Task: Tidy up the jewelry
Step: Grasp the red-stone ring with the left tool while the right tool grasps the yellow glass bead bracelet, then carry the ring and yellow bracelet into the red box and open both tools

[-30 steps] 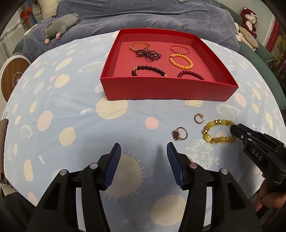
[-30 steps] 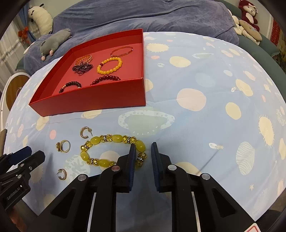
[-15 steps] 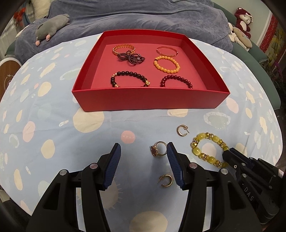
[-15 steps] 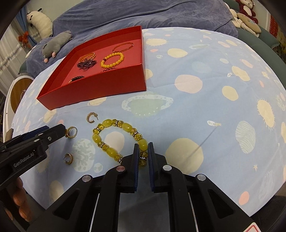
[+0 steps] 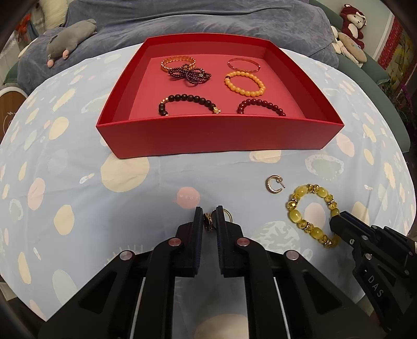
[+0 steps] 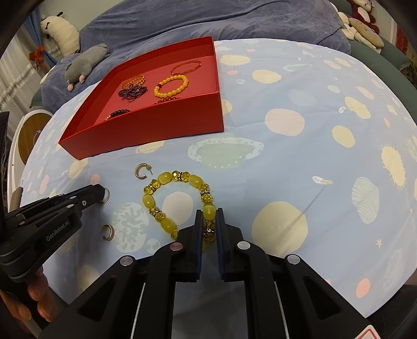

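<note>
My left gripper [image 5: 209, 218] is shut on a gold ring with a dark stone [image 5: 208, 221] low on the cloth; the ring also shows at its tip in the right wrist view [image 6: 105, 195]. My right gripper [image 6: 209, 220] is shut on the yellow bead bracelet [image 6: 166, 180], which lies on the cloth [image 5: 312, 208]. A red tray [image 5: 221, 135] behind holds several bracelets. One hoop earring [image 5: 272, 184] lies near the tray; another [image 6: 108, 232] lies by the left gripper.
The table has a pale blue planet-print cloth [image 6: 312, 130]. A blue blanket and a grey plush toy [image 5: 70, 39] lie behind the tray. More plush toys [image 5: 351, 23] sit at the back right. The table edge curves near at left and right.
My left gripper has moved right and closed on the ring. My right gripper has closed tighter on the yellow bracelet.
</note>
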